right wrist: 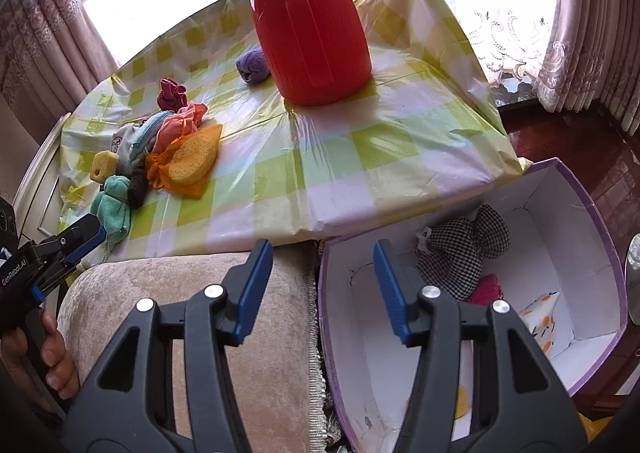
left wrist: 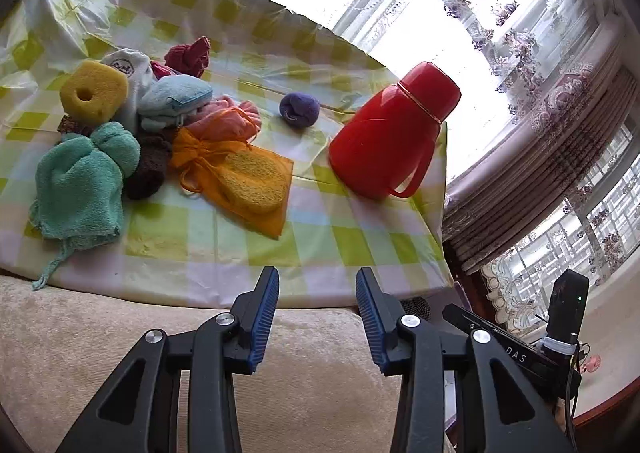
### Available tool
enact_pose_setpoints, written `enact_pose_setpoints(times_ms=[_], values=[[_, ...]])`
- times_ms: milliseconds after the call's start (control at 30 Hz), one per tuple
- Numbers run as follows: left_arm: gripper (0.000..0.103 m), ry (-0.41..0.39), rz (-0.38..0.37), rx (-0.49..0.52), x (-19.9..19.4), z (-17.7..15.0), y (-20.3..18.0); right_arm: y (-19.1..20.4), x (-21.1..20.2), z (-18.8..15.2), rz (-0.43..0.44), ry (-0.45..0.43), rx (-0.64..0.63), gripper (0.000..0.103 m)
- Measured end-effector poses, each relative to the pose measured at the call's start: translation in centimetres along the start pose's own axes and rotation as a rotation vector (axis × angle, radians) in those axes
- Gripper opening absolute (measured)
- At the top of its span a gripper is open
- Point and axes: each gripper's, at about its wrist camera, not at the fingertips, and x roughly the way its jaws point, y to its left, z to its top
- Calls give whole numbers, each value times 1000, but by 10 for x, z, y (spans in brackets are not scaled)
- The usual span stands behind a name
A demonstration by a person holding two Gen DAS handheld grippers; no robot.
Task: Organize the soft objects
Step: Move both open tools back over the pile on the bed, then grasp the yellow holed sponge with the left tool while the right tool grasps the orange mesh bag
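Both grippers are seen with jaws apart and nothing between them. From the left gripper (left wrist: 317, 317), the nearer one, the teal terry cloth (left wrist: 86, 185) lies at ten o'clock, the pile's closest piece. The purple-rimmed white box (right wrist: 592, 221) is found beside the right gripper (right wrist: 323, 285), at two o'clock.

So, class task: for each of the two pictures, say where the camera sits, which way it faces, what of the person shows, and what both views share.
Left wrist view: sits on the left tool, facing forward and down over a beige cushion to the checked table; its empty fingers show.
Right wrist view: sits on the right tool, facing down at the table edge and the purple-rimmed box; its fingers, the left tool and the hand holding it show.
Shared: red flask, orange mesh bag, teal cloth, purple ball.
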Motion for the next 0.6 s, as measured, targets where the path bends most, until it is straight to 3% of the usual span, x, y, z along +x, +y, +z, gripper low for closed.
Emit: enact_pose_setpoints(times_ms=[167,333,600], values=[[43,-55,75,-53,-14,10,34,28,19,8,26,23,-38,71],[52,-108,153,-71,-26,21,62,60,44,18,24,37,-75,85],[66,-174,250,-84,-32,47,95,111,79,35,11,57,-154,91]])
